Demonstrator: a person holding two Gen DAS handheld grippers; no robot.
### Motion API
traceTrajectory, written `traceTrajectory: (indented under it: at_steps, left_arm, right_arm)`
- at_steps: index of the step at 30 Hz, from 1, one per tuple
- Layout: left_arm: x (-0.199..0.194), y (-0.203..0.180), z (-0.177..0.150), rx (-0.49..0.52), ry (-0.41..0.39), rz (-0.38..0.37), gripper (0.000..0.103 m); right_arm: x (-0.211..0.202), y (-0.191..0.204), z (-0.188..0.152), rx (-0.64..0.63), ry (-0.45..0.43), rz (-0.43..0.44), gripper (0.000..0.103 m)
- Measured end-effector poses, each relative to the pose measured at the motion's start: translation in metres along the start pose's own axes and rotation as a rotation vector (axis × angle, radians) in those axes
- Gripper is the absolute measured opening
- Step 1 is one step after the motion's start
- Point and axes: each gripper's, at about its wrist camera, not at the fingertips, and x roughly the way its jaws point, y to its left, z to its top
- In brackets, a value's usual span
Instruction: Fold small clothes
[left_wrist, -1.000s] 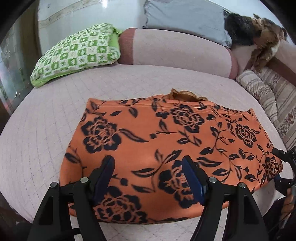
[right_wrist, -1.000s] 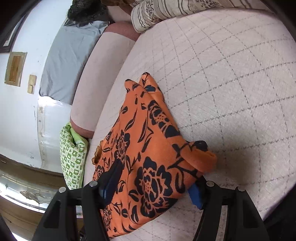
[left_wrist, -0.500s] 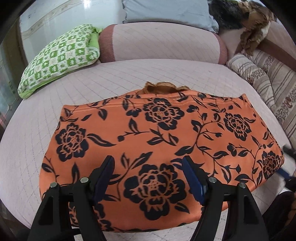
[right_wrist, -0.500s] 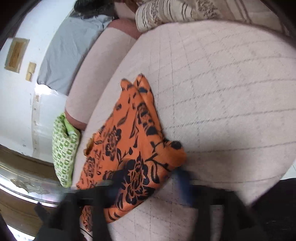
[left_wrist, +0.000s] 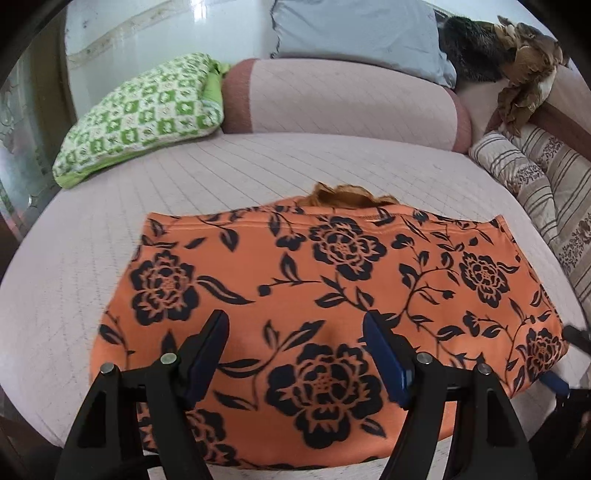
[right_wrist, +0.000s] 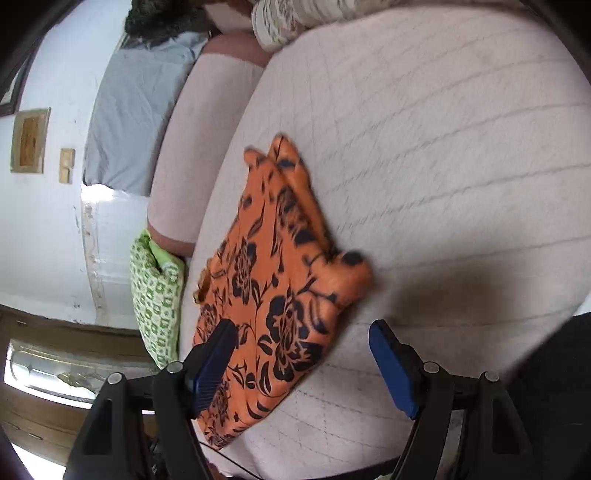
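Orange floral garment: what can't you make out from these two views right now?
- Left wrist view: garment near edge, hidden behind the left gripper.
- Same view: right gripper, cut off at the edge.
- Right wrist view: garment's print and far corner, motion-blurred; right gripper open.

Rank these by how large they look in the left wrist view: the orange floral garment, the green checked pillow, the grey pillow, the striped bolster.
1. orange floral garment, though it lies nearest the camera.
2. and 3. green checked pillow and grey pillow look alike; the grey one is cut by the frame, so unranked.
4. striped bolster.
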Motion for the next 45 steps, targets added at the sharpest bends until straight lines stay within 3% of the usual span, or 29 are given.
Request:
traceTrajectory:
  at_steps: [3,7,10,15,16,17,18,19,20,22,25,27,30,33,35,39,41,45]
  left_arm:
    - [-0.002,0.012,-0.001,-0.021,-0.007,0.023,0.075]
    - [0.004,0.021,-0.001,-0.043,0.005,0.037,0.075]
    - [0.041,0.011,-0.010,0.041,0.149,0.026,0.075]
    - [0.010,0.015,-0.005,0.010,0.020,0.014,0.075]
    - [0.008,0.014,-0.005,0.032,-0.009,0.049,0.075]
    - [0.013,0.013,-0.007,0.052,0.002,0.084,0.075]
    - [0.032,0.011,-0.012,0.082,0.083,0.092,0.074]
    - [0.051,0.011,-0.020,0.099,0.156,0.071,0.075]
    - [0.049,0.011,-0.022,0.108,0.097,0.075,0.076]
    - [0.045,0.009,-0.022,0.130,0.086,0.076,0.076]
    - [0.031,0.037,-0.013,-0.014,0.107,-0.036,0.063]
    - [-0.001,0.075,-0.007,-0.162,0.026,-0.077,0.061]
    - [-0.055,0.135,-0.010,-0.298,-0.147,-0.035,0.062]
    - [-0.078,0.193,-0.029,-0.433,-0.225,0.036,0.062]
    - [-0.075,0.220,-0.046,-0.521,-0.217,0.080,0.062]
    - [-0.050,0.260,-0.075,-0.683,-0.095,0.083,0.061]
    - [-0.052,0.265,-0.078,-0.703,-0.115,0.056,0.062]
    - [-0.048,0.266,-0.077,-0.705,-0.115,0.048,0.062]
  right_arm:
    - [0.015,0.007,0.009,0.000,-0.040,-0.008,0.076]
    - [0.023,0.019,0.016,-0.062,-0.057,-0.066,0.052]
    - [0.029,0.009,0.017,-0.024,-0.035,-0.057,0.053]
    - [0.027,0.020,0.018,-0.090,-0.070,-0.097,0.056]
    - [0.029,0.022,0.019,-0.109,-0.071,-0.117,0.055]
    - [0.033,0.024,0.020,-0.131,-0.067,-0.138,0.053]
    - [0.037,0.028,0.020,-0.162,-0.063,-0.162,0.032]
    - [0.039,0.034,0.020,-0.195,-0.058,-0.179,0.029]
    - [0.038,0.041,0.019,-0.217,-0.060,-0.186,0.027]
    - [0.031,0.073,0.014,-0.312,-0.094,-0.187,0.024]
    - [0.023,0.142,-0.010,-0.497,-0.127,-0.150,0.021]
    - [0.022,0.190,-0.037,-0.632,-0.147,-0.122,0.019]
    - [0.037,0.252,-0.092,-0.795,-0.119,-0.060,0.019]
    - [0.077,0.289,-0.161,-0.929,-0.023,-0.030,0.019]
    - [0.111,0.294,-0.196,-0.987,0.048,-0.055,0.019]
    - [0.205,0.260,-0.259,-1.077,0.289,-0.212,0.019]
    - [0.213,0.251,-0.267,-1.090,0.286,-0.228,0.019]
    - [0.189,0.275,-0.252,-1.042,0.268,-0.168,0.018]
